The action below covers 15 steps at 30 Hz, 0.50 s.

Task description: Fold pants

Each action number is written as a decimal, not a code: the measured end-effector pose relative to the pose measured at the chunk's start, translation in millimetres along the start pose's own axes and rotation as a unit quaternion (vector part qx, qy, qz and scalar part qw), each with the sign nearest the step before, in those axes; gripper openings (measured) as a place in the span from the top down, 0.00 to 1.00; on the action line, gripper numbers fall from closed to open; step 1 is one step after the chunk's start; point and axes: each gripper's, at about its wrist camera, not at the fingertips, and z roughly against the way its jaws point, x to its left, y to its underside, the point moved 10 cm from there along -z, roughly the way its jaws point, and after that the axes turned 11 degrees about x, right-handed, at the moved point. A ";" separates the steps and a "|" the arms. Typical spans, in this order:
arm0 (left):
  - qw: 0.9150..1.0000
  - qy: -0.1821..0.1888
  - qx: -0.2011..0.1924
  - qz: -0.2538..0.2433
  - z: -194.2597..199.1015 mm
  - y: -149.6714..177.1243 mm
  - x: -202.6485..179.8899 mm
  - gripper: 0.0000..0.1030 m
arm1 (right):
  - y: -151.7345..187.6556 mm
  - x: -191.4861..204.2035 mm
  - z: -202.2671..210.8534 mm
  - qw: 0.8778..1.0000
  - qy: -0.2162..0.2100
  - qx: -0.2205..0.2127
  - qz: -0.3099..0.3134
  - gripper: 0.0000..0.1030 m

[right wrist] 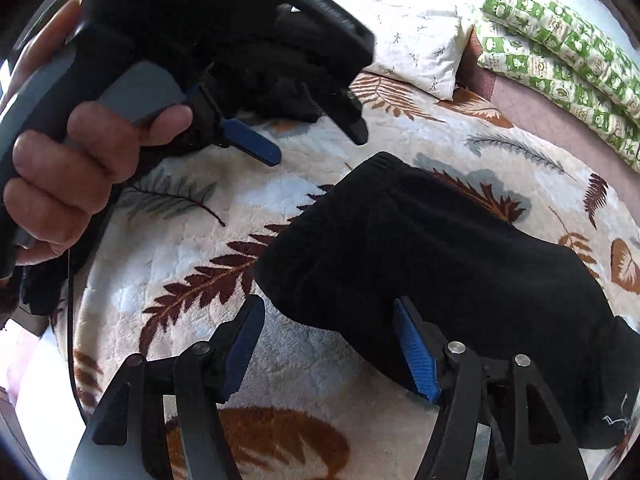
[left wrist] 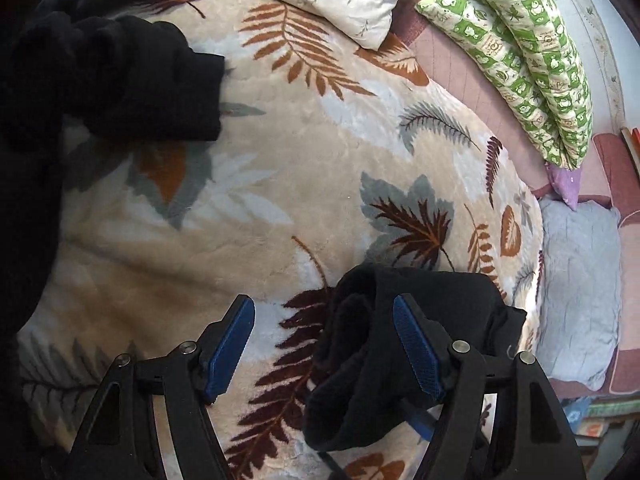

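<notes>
Left wrist view first: a dark heap of pants (left wrist: 112, 76) lies far to the upper left on the leaf-print blanket (left wrist: 304, 152), well apart from the left gripper (left wrist: 324, 344), whose blue pads stand wide apart, released, with bare blanket between them. A second bundle of black pants cloth (left wrist: 404, 344) sits low and to the right, touching that gripper's right-hand finger (left wrist: 416, 344) and lying partly behind it. Right wrist view: the same black bundle (right wrist: 432, 272) runs lengthwise from upper left down to lower right, draped across the right gripper (right wrist: 324, 348) on its right-hand pad; these jaws are also spread, gripping nothing. I judge the right gripper nearer for a pinch on the bundle's near edge.
</notes>
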 end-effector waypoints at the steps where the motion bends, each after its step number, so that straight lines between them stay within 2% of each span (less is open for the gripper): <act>1: 1.000 0.009 0.008 0.001 -8.0 -3.2 -2.3 0.30 | 0.9 -0.5 -4.9 1.000 0.006 0.004 -0.002 0.34; 3: 1.000 0.016 0.023 -0.001 -20.5 -11.0 -7.5 0.29 | 2.6 -1.6 -9.5 1.000 0.016 0.005 -0.007 0.34; 5: 0.999 0.002 0.037 -0.016 -34.2 -17.7 -11.4 0.27 | 3.5 -3.6 -10.5 1.000 0.013 0.000 -0.018 0.33; 9: 0.997 -0.005 0.066 -0.031 -60.7 -26.8 -19.4 0.27 | 4.6 -6.5 -7.5 0.999 0.018 -0.010 -0.027 0.32; 11: 0.996 -0.007 0.074 -0.044 -69.0 -29.5 -26.2 0.30 | 3.7 -7.6 -6.0 0.999 0.026 -0.017 -0.027 0.32; 12: 0.996 -0.008 0.075 -0.054 -70.8 -31.2 -30.5 0.35 | 2.9 -8.4 -5.3 0.999 0.031 -0.020 -0.028 0.30; 13: 0.994 -0.002 0.083 -0.066 -73.1 -31.5 -35.7 0.55 | 1.6 -9.2 -4.6 0.999 0.037 -0.023 -0.030 0.29; 14: 0.993 0.000 0.091 -0.070 -75.5 -31.9 -37.9 0.64 | 0.5 -9.5 -4.7 0.998 0.041 -0.026 -0.031 0.29; 15: 0.993 0.004 0.096 -0.071 -78.2 -32.2 -39.7 0.65 | -0.9 -9.5 -5.2 0.998 0.044 -0.026 -0.031 0.28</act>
